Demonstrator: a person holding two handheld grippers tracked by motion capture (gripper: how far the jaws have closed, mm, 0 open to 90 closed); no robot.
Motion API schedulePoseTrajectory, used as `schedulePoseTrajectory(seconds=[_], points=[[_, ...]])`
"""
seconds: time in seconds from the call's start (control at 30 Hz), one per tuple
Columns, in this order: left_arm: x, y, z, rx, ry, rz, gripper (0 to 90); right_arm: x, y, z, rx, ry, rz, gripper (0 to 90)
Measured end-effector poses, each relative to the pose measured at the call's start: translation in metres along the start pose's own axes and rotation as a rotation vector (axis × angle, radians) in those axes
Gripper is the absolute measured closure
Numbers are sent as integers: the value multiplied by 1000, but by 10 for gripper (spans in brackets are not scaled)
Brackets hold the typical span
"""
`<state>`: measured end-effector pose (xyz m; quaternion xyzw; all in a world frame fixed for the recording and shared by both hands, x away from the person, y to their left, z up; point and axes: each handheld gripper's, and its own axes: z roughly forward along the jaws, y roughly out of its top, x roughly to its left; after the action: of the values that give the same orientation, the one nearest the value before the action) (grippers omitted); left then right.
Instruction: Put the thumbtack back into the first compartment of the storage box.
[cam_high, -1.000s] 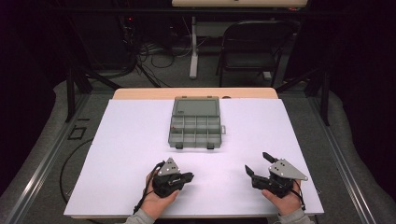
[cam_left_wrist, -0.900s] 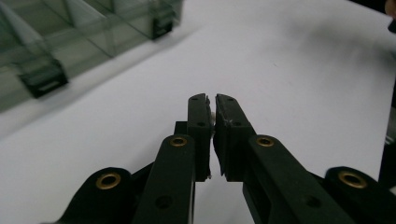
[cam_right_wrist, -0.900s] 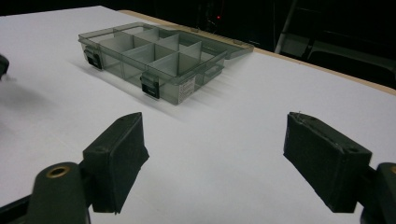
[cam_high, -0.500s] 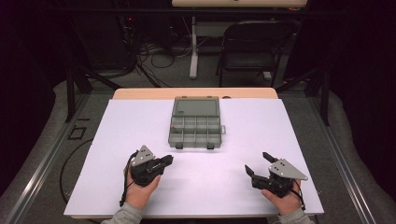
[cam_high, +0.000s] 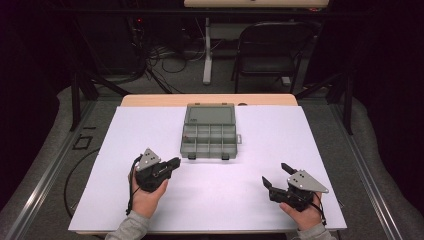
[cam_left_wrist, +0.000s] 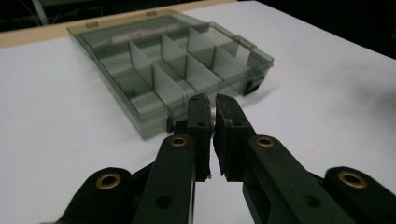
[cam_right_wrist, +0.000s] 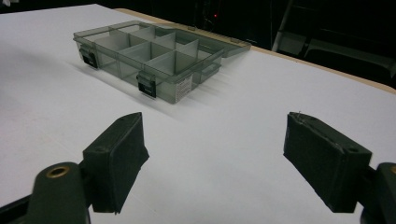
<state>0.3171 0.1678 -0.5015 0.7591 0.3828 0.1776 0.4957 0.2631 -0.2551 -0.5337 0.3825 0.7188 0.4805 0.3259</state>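
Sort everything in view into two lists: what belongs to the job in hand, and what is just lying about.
In the job:
- compartment box, lid open
- left gripper, shut, nearest the box
- right gripper, open

Lying about:
- folding chair
- floor cables
- white table cover

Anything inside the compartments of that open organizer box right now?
The organizer box lies open, lid flat behind it. A small red speck sits in the far left compartment; the others look empty in all views. The near walls hide some floor in the gripper views.
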Motion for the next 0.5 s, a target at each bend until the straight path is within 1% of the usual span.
schedulePoseTrajectory(seconds=[0.03, 0.1, 0.23, 0.3, 0.4, 0.47, 0.5], points=[[2, 5, 0, -6, 5, 0, 847, 0, 0, 0, 2, 0, 0, 200], [8, 16, 4, -17, 3, -15, 847, 1, 0, 0, -1, -2, -4, 200], [21, 41, 14, -18, 0, -57, 847, 1, 0, 0, 3, -1, -1, 201], [27, 55, 20, -16, 5, -70, 847, 0, 0, -1, 2, 1, -3, 200], [38, 73, 30, 1, 0, -95, 847, -1, 0, -1, 1, 1, 0, 201], [46, 83, 40, 31, -2, -113, 847, -1, 0, -1, 0, 2, -1, 200], [48, 85, 43, 41, 4, -114, 847, -1, 0, -1, 0, 2, 0, 200]])
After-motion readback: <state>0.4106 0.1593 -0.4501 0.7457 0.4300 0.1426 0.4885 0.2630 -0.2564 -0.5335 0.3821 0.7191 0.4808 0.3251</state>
